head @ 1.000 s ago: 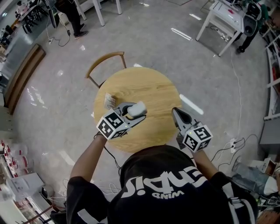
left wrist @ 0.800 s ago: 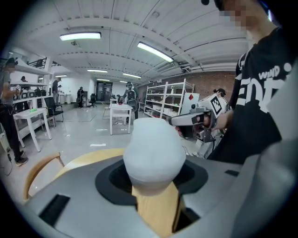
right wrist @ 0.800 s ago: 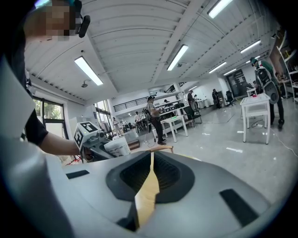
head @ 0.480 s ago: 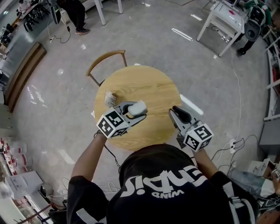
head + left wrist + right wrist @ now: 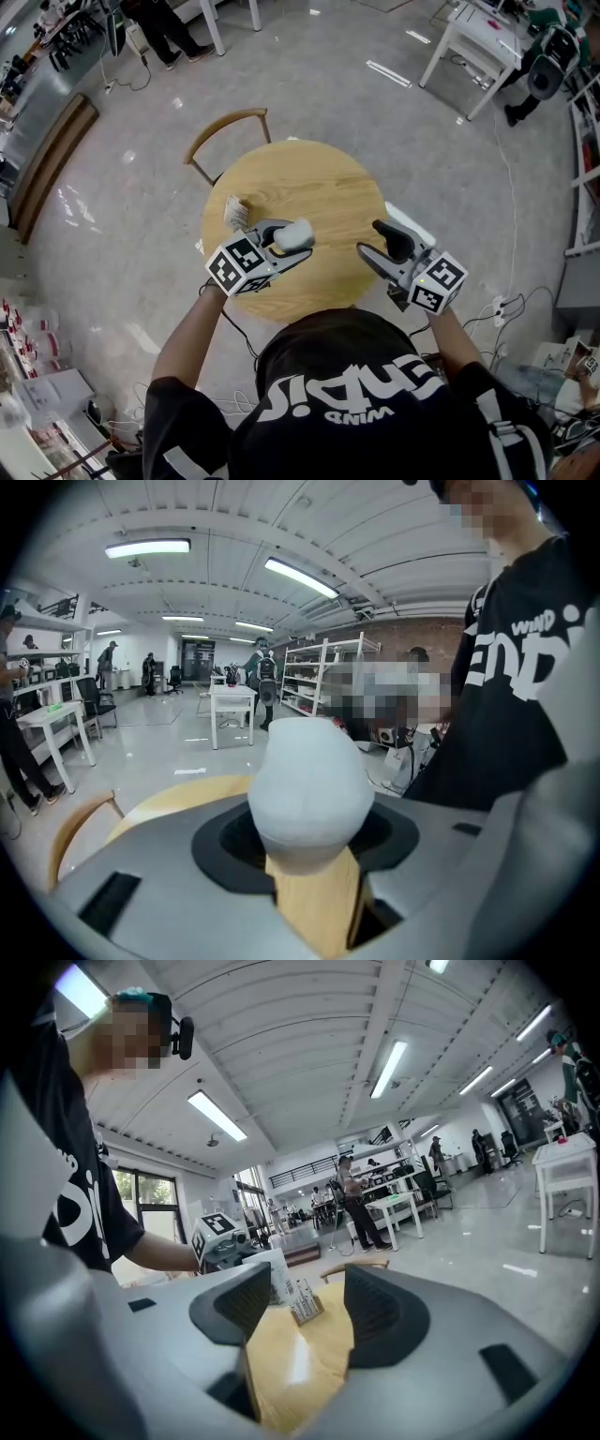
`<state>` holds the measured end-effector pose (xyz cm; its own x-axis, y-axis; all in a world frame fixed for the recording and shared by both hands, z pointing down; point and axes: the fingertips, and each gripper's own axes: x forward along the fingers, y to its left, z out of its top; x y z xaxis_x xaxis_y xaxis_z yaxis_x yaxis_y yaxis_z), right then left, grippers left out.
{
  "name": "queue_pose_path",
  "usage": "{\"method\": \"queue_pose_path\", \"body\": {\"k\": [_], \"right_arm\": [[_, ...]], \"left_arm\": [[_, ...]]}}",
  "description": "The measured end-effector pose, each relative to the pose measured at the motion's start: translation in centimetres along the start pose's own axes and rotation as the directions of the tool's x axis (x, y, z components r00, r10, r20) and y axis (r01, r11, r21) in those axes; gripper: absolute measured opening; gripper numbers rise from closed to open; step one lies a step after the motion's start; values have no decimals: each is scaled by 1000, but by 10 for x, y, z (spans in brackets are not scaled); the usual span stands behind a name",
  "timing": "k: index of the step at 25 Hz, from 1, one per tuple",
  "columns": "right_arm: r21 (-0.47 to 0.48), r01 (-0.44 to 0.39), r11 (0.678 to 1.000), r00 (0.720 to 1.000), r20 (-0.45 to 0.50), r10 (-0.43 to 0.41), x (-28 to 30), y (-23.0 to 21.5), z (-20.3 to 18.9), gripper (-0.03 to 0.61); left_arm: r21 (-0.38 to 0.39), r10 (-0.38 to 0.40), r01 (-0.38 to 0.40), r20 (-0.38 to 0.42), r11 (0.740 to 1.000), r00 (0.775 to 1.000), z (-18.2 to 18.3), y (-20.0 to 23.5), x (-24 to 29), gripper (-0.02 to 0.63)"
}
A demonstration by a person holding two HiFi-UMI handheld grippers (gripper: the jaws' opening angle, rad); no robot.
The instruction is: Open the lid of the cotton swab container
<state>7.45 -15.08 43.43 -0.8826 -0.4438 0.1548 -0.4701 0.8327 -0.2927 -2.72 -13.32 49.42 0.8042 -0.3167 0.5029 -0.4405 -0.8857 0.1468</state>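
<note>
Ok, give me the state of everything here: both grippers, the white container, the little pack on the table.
left gripper: shut on the white rounded plastic container
white rounded plastic container: clamped over the round wooden table, lid state unclear
right gripper: jaws opening, nothing between them
small pale pack: resting on the table, untouched

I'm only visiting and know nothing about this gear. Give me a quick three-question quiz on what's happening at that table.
1. True or false: neither gripper holds the white cotton swab container.
2. Which gripper has nothing between its jaws? A) left gripper B) right gripper
3. What furniture stands beyond the round wooden table?
Key: 1. False; the left gripper grips it. 2. B; its jaws are opening, empty. 3. A wooden chair.
</note>
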Motion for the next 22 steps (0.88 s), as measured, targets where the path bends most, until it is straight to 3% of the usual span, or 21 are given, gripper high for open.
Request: {"method": "queue_pose_path", "body": {"k": [6,11,22], "right_arm": [[-68,-45,997,998,-51,42,-14,-18,10,225],[-130,-161,978,985,-84,151,-11,-18,31,225],[-239,-440,866,890,-243,385,26,22,42,253]], "left_arm": [[13,-16,16,2,1000,1000,5,-6,2,212],[33,-42,42,1,999,999,12,-11,7,212],[83,-124,124,-8,989,992,35,-24,11,212]]}}
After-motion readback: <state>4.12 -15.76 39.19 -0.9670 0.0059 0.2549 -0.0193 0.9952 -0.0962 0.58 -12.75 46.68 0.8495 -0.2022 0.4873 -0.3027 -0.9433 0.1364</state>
